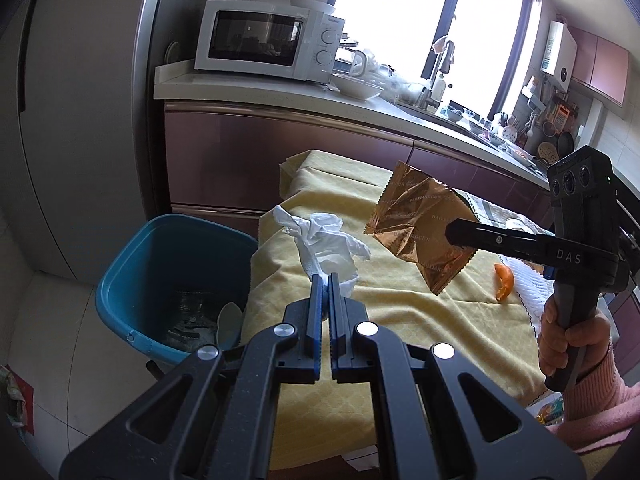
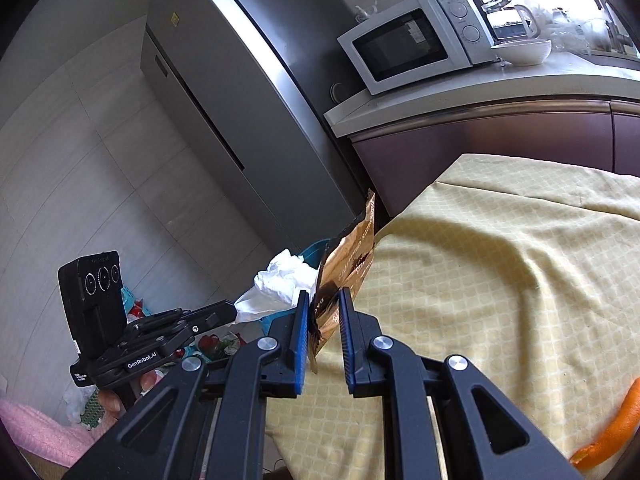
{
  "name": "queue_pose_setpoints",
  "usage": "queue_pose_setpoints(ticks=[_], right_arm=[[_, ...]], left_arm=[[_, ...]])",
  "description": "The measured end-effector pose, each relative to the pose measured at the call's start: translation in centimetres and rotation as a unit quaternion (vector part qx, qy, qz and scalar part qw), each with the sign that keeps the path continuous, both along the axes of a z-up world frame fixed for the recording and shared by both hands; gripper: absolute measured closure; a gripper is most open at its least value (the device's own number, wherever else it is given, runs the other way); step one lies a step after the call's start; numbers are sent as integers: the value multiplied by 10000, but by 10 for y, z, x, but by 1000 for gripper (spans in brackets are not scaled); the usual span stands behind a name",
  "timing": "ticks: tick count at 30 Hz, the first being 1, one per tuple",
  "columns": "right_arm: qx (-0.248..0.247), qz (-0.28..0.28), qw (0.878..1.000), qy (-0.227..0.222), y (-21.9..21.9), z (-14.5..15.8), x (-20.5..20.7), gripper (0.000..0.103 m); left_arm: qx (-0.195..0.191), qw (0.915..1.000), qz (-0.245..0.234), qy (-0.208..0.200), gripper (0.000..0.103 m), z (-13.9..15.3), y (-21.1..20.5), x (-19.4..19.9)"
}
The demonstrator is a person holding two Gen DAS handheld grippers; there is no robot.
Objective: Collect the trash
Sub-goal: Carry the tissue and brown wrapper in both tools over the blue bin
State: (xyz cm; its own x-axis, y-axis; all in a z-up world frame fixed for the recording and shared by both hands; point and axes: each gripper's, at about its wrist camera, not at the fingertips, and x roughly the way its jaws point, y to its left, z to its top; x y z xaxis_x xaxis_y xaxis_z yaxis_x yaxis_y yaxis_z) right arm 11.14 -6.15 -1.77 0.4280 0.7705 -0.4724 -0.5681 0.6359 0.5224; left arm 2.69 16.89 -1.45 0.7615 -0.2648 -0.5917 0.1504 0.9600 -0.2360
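Note:
My left gripper (image 1: 325, 282) is shut on a crumpled white tissue (image 1: 326, 242) and holds it above the left end of the yellow-clothed table (image 1: 420, 320), near the blue trash bin (image 1: 136, 264). My right gripper (image 2: 325, 298) holds a copper foil snack wrapper (image 2: 352, 260) between its fingers, lifted off the cloth; the wrapper also shows in the left wrist view (image 1: 420, 224), with the right gripper (image 1: 454, 232) on it. The tissue (image 2: 276, 284) and the left gripper (image 2: 234, 314) show in the right wrist view. An orange peel (image 1: 503, 282) lies on the table.
The bin stands on the floor left of the table and holds some trash. Behind are a counter with a microwave (image 1: 268, 40), a bowl (image 1: 356, 86) and a sink, and a fridge (image 2: 224, 92) at the left. The peel (image 2: 612, 428) lies near the right gripper.

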Motion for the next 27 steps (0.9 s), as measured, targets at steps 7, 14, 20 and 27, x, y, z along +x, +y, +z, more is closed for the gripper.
queue_pose_setpoints(ticks=[7,14,20,27], right_arm=[[-37,261,9997,5,25,0,6,89],[-90,496,9987,48,52,0,12,89],[-163,675,9975,89,73,-3,18,89],[-217,823,9963,156,89,-7,25,89]], left_arm=[[-29,9996,276,25,100,-3,22,-3],[2,9984,572,35,100,-5,44,-4],[-17,9972,744,98,100,-10,58,-2],[-72,9959,882,184,100,-17,70,5]])
